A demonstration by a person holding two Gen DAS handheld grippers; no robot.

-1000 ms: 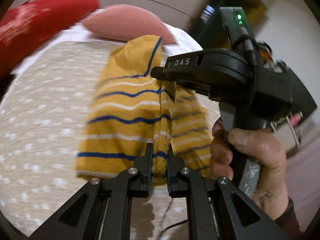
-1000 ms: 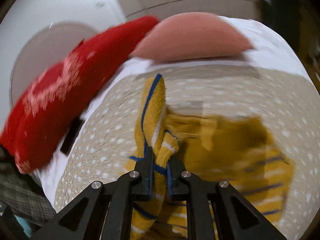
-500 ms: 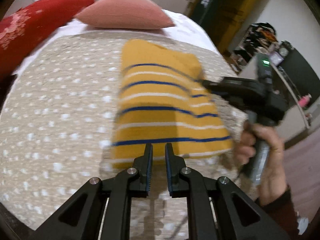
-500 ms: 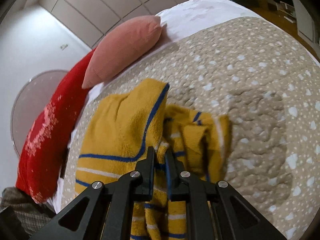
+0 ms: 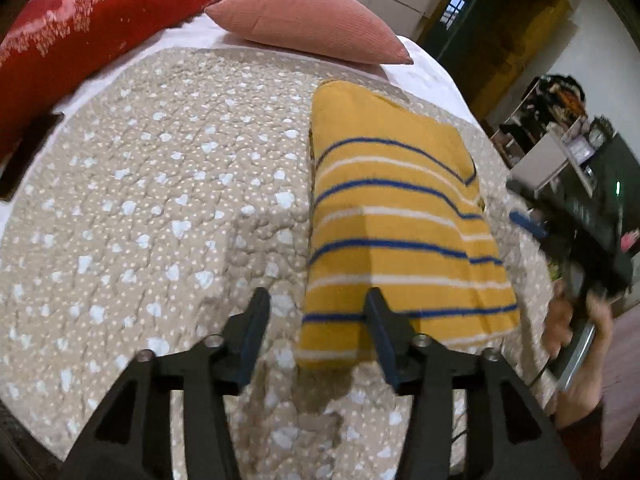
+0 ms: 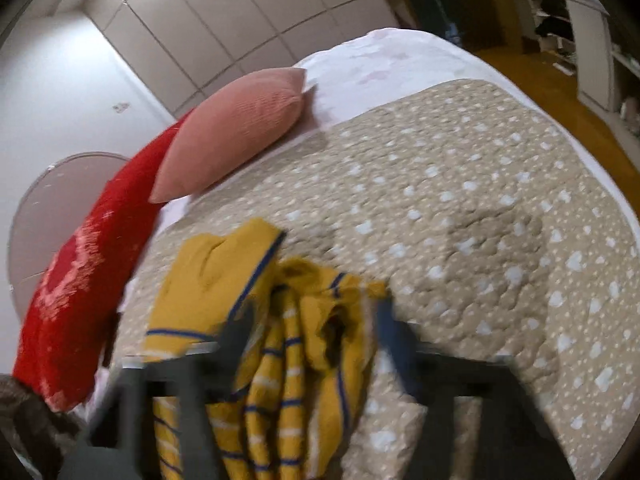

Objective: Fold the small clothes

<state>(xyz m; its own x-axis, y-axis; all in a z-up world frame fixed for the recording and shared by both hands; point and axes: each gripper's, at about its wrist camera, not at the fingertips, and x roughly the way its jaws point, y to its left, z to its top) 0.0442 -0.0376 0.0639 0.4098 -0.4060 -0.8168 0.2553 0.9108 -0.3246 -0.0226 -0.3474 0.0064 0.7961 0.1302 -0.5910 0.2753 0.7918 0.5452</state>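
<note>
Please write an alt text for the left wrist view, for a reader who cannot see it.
A folded yellow striped garment lies on a beige dotted quilt; the left gripper is opening at its near edge. A pink pillow and a red cushion lie behind.

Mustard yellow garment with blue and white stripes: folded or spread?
Folded. The yellow striped garment lies as a doubled rectangle on the beige quilt, layers showing at its edge.
</note>
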